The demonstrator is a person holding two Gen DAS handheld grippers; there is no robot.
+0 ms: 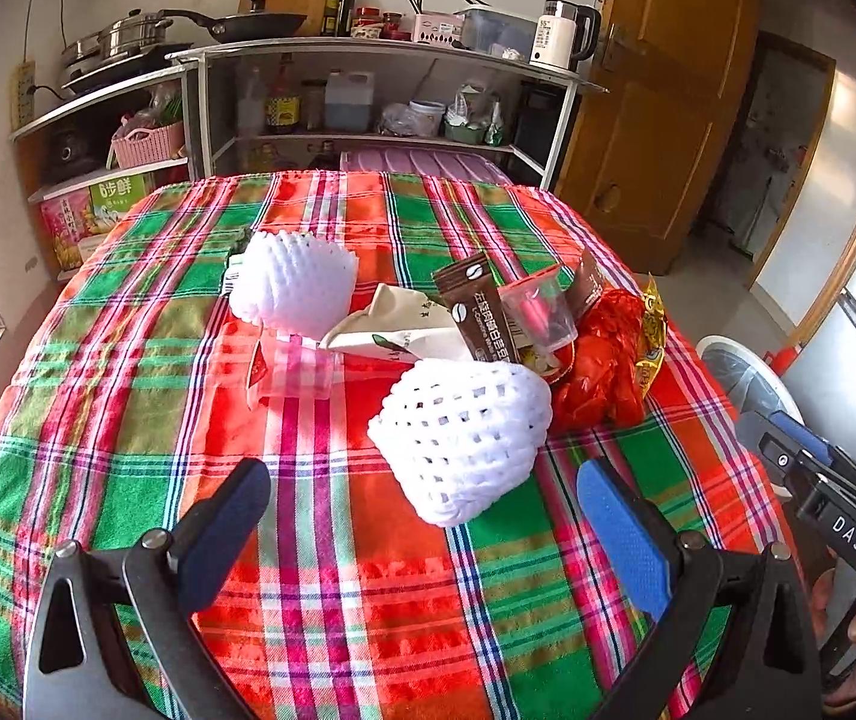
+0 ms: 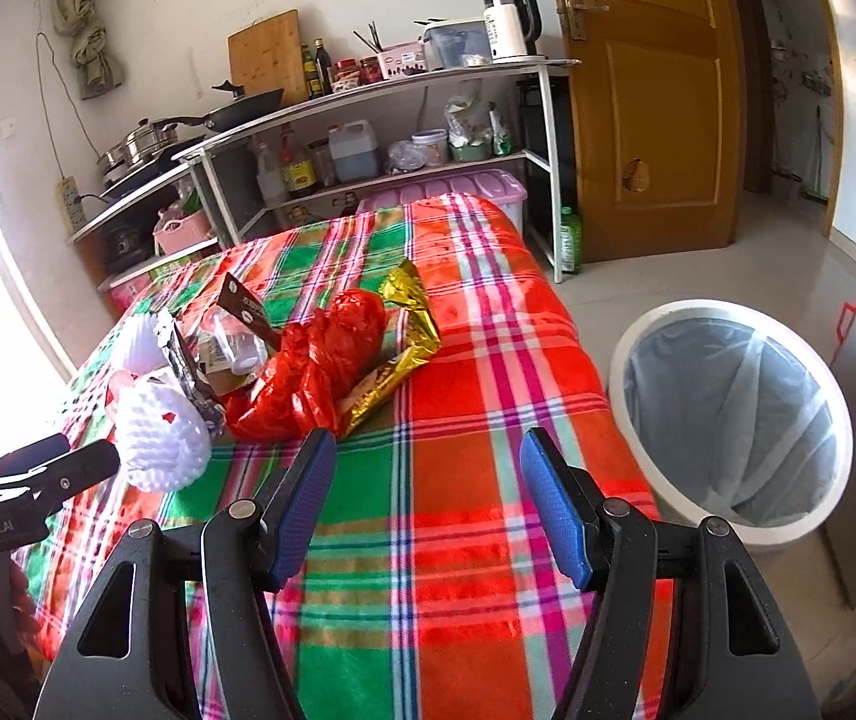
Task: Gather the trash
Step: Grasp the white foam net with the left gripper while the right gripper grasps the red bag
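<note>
From my left hand's camera I see my left gripper (image 1: 422,516) with its jaws wide open and nothing in them. It hangs over a table with a bright checked cloth (image 1: 128,396). Right in front of it, between the two fingers, lies a white foam net (image 1: 464,432). It looks very light and squishy, so I think I can pinch it anywhere around its middle and it will just squash a bit. A second foam net (image 1: 293,285) sits farther back. Between them are a clear plastic cup (image 1: 299,369) lying on its side, a crumpled paper carton (image 1: 398,324), a brown coffee packet (image 1: 479,312) and another clear cup (image 1: 539,312). To the right is a red plastic bag (image 1: 599,366), touching a gold wrapper (image 1: 653,330). The cups look thin and may crack if I squeeze hard.

From my right hand's camera I see my right gripper (image 2: 428,498), also open and empty, above bare cloth. The red plastic bag (image 2: 320,372) is just ahead of its left finger, lying on the gold wrapper (image 2: 410,324). The bag is soft and slippery, so I would grab a thick bunched part. The bin (image 2: 728,420), white with a clear liner, stands on the floor just beside the table, on my right.
</note>
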